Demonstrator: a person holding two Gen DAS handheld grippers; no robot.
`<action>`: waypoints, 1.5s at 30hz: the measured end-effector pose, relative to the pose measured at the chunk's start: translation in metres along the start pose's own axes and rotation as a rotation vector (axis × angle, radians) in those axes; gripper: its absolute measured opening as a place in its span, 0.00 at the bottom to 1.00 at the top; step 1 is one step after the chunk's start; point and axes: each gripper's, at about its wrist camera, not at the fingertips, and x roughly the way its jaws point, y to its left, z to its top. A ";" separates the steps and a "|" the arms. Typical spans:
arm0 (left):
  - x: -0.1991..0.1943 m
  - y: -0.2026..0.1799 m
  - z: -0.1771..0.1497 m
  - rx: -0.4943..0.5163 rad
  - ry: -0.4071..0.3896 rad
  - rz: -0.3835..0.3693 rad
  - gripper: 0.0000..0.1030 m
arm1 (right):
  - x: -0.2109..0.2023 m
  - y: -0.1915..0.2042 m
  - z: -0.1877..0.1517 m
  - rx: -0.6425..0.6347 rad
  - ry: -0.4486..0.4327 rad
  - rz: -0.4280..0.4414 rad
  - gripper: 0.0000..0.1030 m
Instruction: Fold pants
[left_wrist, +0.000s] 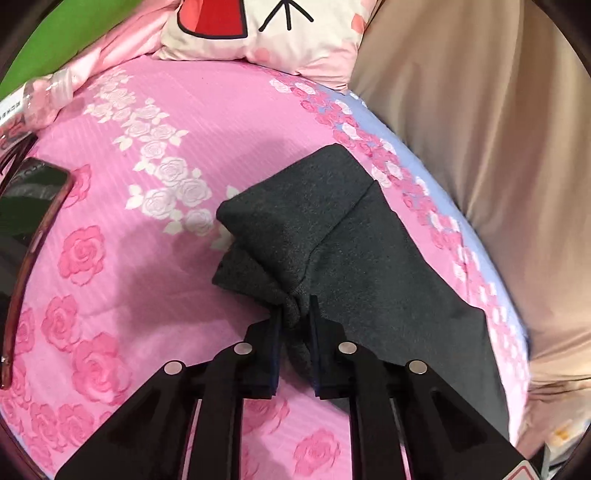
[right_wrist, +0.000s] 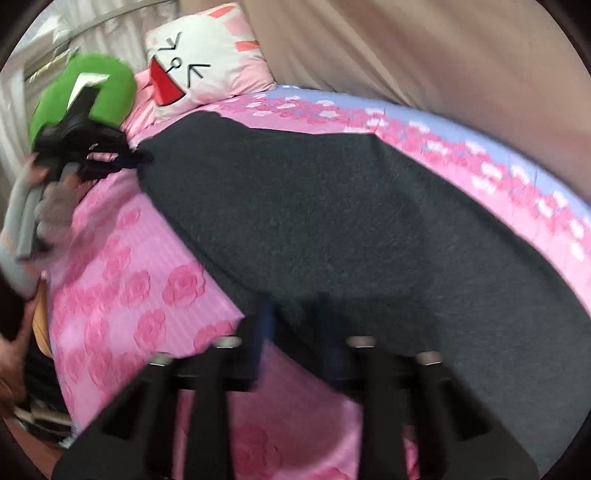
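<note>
On the pink rose-print bedspread (left_wrist: 122, 236), in the left wrist view, the dark grey pants (left_wrist: 369, 266) lie stretched toward the right edge of the bed, one end folded over into a raised flap. The left gripper (left_wrist: 293, 321) has its fingers clamped on a bunched corner of that fabric, which is pinched up between the pads. A cartoon-face pillow (left_wrist: 258, 29) sits at the head of the bed, a phone in a red case (left_wrist: 33, 206) lies at the left edge, and a tan curtain (left_wrist: 480, 129) hangs along the right.

From the right wrist view, blurred by motion, the pants (right_wrist: 332, 221) spread wide across the bedspread (right_wrist: 147, 295). The right gripper (right_wrist: 295, 314) sits at the near hem; cloth appears between its fingers, but I cannot tell whether they are closed on it. Far left, the left gripper (right_wrist: 136, 158) holds the far corner, beside a green plush (right_wrist: 88, 96) and the pillow (right_wrist: 214, 62). No containers are visible in either view.
</note>
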 end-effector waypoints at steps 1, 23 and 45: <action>-0.002 0.004 -0.002 0.004 0.007 0.005 0.10 | -0.004 0.000 -0.001 -0.003 -0.006 0.007 0.14; 0.016 -0.128 -0.112 0.369 -0.085 0.144 0.44 | -0.249 -0.272 -0.199 0.874 -0.260 -0.543 0.46; 0.022 -0.169 -0.157 0.503 -0.196 0.179 0.84 | -0.296 -0.344 -0.237 1.031 -0.410 -0.495 0.10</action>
